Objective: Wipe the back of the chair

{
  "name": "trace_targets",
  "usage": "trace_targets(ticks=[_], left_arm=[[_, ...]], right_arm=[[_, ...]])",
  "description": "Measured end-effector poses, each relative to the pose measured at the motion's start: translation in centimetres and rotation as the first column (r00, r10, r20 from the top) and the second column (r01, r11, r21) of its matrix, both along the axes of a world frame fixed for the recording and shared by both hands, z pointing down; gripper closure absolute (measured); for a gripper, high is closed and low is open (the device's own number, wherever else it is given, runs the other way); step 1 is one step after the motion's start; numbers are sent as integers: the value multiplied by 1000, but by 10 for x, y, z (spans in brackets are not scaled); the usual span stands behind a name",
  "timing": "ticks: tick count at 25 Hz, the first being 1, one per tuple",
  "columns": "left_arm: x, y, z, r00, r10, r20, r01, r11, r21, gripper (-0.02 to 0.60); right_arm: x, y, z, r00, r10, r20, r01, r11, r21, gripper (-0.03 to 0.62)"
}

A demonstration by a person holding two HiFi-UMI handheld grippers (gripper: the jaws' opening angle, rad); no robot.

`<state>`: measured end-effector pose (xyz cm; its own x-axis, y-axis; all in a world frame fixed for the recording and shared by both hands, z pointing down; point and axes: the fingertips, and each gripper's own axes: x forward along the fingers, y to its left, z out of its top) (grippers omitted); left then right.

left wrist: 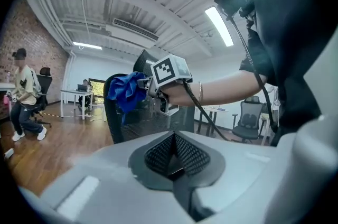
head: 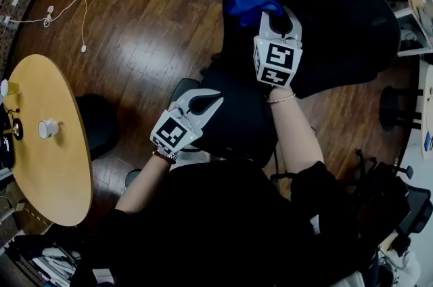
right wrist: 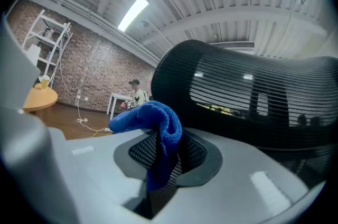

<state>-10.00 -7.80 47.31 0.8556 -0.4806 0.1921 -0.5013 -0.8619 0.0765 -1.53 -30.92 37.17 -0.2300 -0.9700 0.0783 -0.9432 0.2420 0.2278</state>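
The right gripper's (right wrist: 163,157) fingers are pinching a blue cloth (right wrist: 153,117). The cloth bunches up above them and hangs down between them. The black chair back (right wrist: 248,91) is right behind the cloth, near its top edge. The left gripper's (left wrist: 174,157) fingers are pressed together with nothing between them. From the head view, it hangs lower and nearer the person, over the chair seat (head: 237,123). A round yellow table (head: 47,164) stands well off to the left on the brown wood floor (head: 155,21).
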Motion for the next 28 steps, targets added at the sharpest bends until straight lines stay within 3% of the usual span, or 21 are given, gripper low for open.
trace_targets(ticks=[3,6,13,20,28], left_arm=[[14,-5,-3,1000,11,-26,-11,1000,-28,577],[29,-6,-5,1000,11,-28,-12,999,-51,577],[76,-10,-10,997,75,-30,-77,995,-70,577],[126,5,-6,986,164,-30,-167,979,-120,577],[160,25,-14,985,168,-44,-172,978,-116,577]], right_arm=[[31,6,3,999,40,-9,-40,999,8,511],[74,13,9,993,104,55,-104,995,-10,510],[177,46,19,957,267,116,-264,964,-42,510],[283,84,18,897,424,127,-420,906,-59,510],[363,120,18,833,539,128,-533,843,-77,510]])
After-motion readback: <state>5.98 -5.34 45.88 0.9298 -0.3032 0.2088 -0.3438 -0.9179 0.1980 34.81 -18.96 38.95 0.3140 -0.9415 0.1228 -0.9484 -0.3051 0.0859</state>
